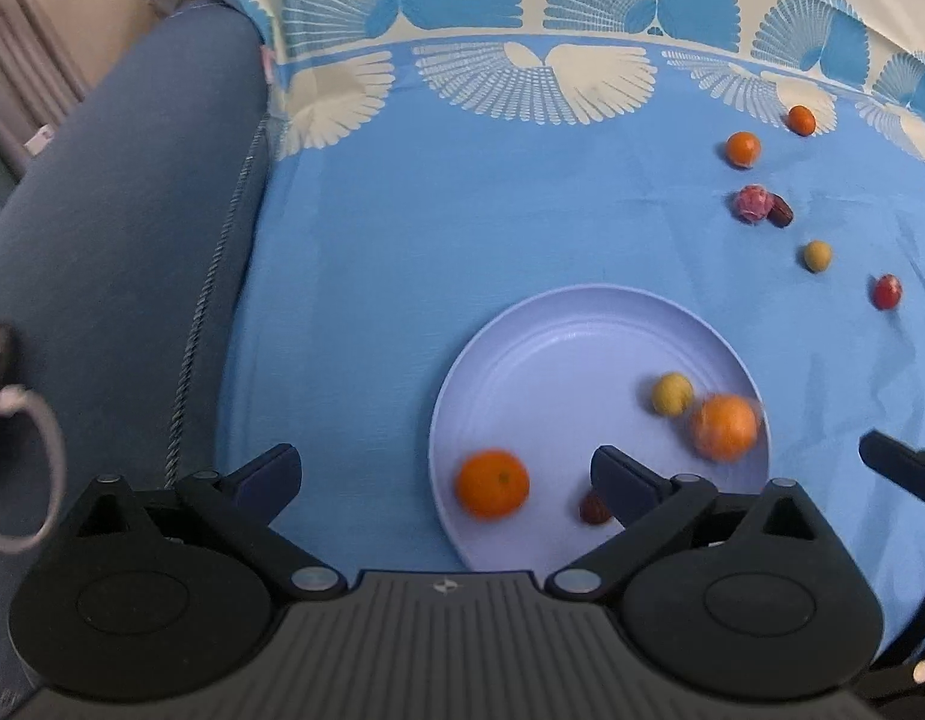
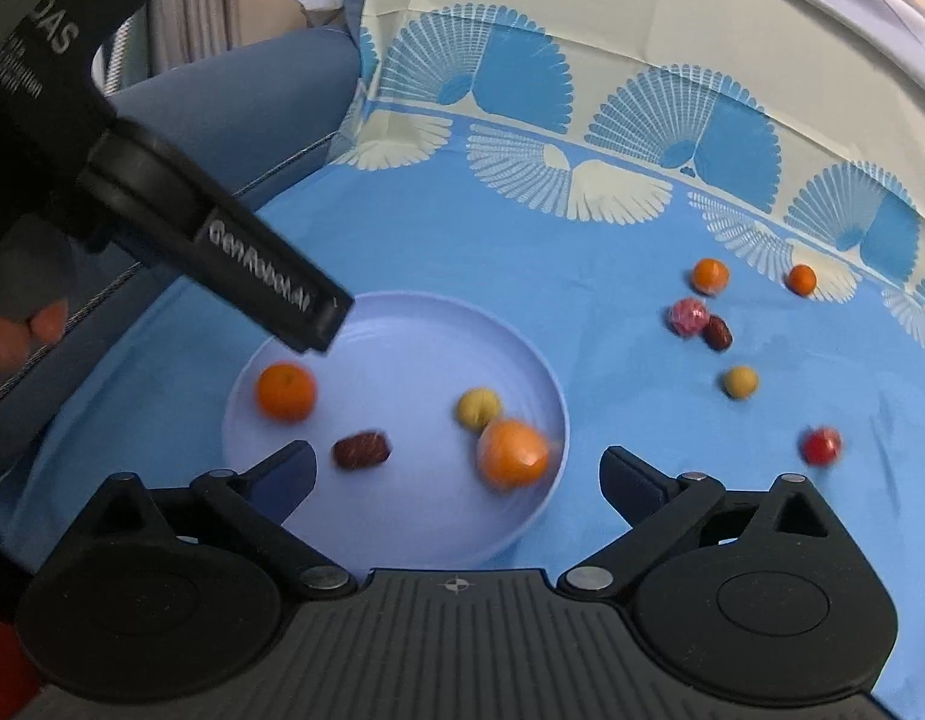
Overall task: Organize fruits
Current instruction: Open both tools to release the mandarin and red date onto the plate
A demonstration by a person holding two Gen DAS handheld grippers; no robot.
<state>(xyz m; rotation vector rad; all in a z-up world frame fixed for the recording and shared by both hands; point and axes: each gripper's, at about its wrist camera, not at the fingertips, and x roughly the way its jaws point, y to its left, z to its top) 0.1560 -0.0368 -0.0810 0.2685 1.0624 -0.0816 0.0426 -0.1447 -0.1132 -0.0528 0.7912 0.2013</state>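
A lavender plate [image 1: 558, 336] [image 2: 402, 516] lies on the blue cloth. On it are an orange [image 1: 492, 483] [image 2: 285, 391], a blurred orange [image 1: 725, 426] [image 2: 513, 455] at the right rim, a yellow fruit [image 1: 672, 393] [image 2: 478, 409] and a brown date [image 1: 594, 509] [image 2: 361, 450]. Loose fruits lie beyond the plate: two small oranges [image 2: 711, 276] [image 2: 801, 279], a pink fruit [image 2: 687, 317] touching a date [image 2: 718, 332], a yellow fruit [image 2: 741, 382], a red fruit [image 2: 821, 446]. My left gripper [image 1: 447, 471] is open and empty over the plate's near-left edge. My right gripper [image 2: 459, 468] is open and empty above the plate's near side.
A blue sofa arm [image 1: 120, 228] rises left of the cloth. The cloth's fan-patterned border [image 1: 522, 78] runs along the back. The left gripper's finger [image 2: 264, 294] crosses the right wrist view over the plate's far-left rim. A right gripper finger [image 1: 900, 468] shows at the left view's right edge.
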